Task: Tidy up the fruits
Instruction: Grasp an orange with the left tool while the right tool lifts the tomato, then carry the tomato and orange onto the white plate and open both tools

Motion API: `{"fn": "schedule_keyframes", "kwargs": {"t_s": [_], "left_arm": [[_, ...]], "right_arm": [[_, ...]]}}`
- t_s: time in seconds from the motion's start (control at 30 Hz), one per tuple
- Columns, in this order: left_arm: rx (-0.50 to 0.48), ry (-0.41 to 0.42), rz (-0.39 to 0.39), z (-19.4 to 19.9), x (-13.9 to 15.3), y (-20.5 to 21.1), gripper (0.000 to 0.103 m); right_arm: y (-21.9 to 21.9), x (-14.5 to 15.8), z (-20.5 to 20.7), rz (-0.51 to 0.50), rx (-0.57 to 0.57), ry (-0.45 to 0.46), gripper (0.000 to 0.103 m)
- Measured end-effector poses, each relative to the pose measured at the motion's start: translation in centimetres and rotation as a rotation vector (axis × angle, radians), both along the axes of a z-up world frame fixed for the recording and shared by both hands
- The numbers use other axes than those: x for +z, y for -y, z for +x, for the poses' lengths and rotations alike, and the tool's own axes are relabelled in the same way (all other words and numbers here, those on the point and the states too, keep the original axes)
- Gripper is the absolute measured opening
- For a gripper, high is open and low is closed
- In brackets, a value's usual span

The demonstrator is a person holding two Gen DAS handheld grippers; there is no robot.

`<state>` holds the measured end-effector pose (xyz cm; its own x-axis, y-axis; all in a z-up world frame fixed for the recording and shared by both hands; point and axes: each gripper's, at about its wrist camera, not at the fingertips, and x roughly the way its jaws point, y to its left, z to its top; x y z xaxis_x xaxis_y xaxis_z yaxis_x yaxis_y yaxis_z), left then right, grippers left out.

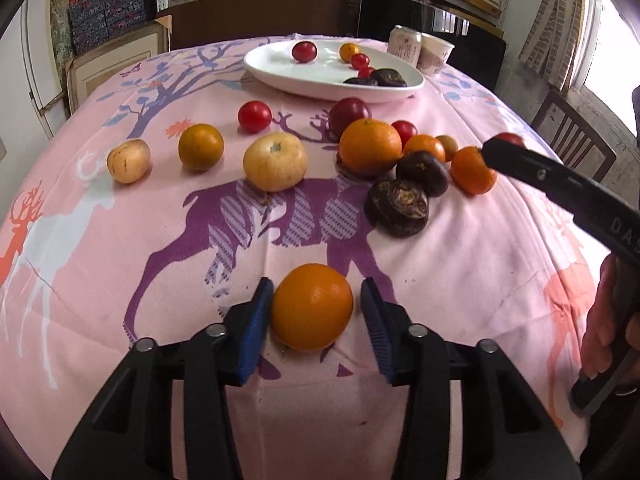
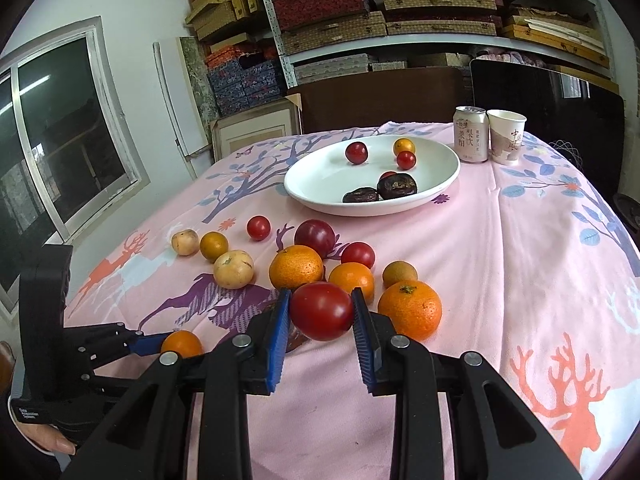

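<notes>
The right hand-held gripper [image 2: 320, 314] is clamped on a red tomato [image 2: 321, 311], held low centre of its view above the pink deer-print tabletop [image 2: 520, 248]. The left hand-held gripper [image 1: 316, 300] brackets an orange [image 1: 312, 307] at lower centre of its own view; its left pad [image 1: 256, 320] touches the fruit, while a sliver of gap seems to show on the right, so a firm grip is uncertain. Loose oranges, tomatoes and dark fruits cluster mid-frame. A white plate [image 2: 320, 192] at upper centre holds several small fruits, beside a drinks can [image 2: 471, 134] and a paper cup [image 2: 506, 136].
</notes>
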<state>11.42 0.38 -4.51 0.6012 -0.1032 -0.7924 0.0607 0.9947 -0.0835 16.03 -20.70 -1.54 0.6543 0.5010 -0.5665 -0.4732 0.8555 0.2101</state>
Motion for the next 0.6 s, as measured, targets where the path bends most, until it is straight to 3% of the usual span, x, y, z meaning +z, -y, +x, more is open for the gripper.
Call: {"fn": "schedule_keyframes", "kwargs": {"t_s": [0.27, 0.43, 0.6], "left_arm": [[-0.038, 0.004, 0.033, 0.3, 0.8, 0.9, 0.037], [-0.053, 0.057, 0.050, 1.7, 4.5, 1.2, 0.037], [-0.060, 0.131, 0.071, 5.2, 8.4, 2.0, 0.037]], "right_arm": [[0.2, 0.1, 0.0, 0.016, -0.010, -0.006, 0.031], [1.0, 1.6, 0.1, 0.060, -0.025, -0.021, 0.030], [1.1, 4.4, 1.3, -0.024, 0.004, 0.050, 0.030]]}}
